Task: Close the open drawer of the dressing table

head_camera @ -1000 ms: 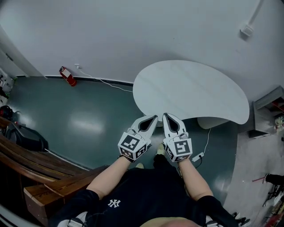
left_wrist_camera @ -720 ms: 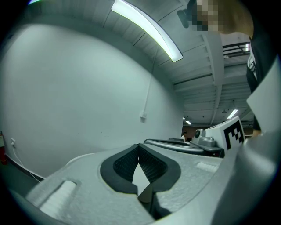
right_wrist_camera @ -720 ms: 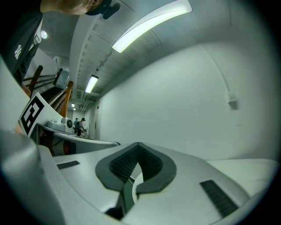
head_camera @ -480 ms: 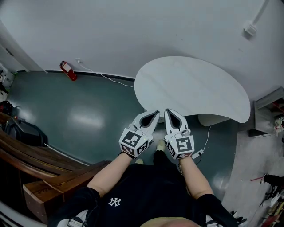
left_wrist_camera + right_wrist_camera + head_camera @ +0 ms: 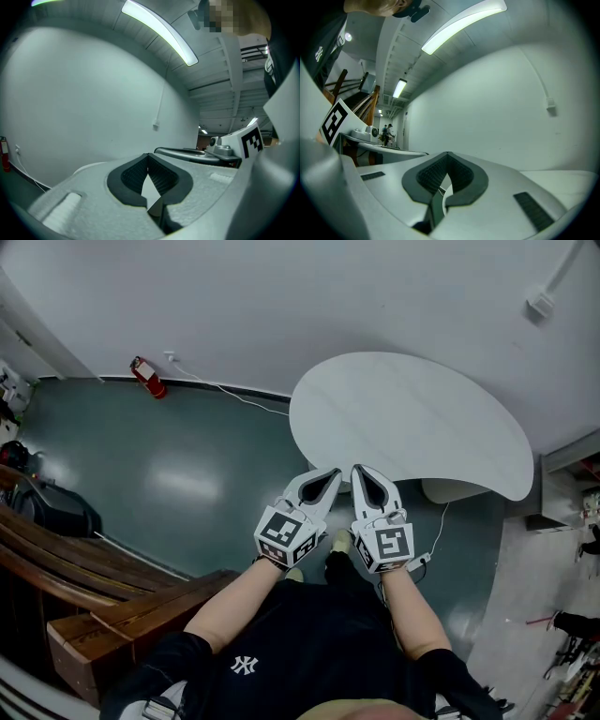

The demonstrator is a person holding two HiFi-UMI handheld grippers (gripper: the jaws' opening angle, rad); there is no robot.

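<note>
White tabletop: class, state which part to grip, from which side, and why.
Probably the near rim of the white tabletop, approached from the grippers' side: it is a flat slab overhanging the floor, so jaws could close above and below. The left gripper and right gripper are shut.

left gripper [image 5: 332, 474] and right gripper [image 5: 357, 472] closed, side by side.

A red fire extinguisher [image 5: 144, 377] stands on the green floor [image 5: 141, 474], against the white wall [image 5: 281, 296]. A thin white cable [image 5: 225, 389] trails along the floor beside it. Dark wooden beams [image 5: 141, 601] lie at the lower left.
</note>
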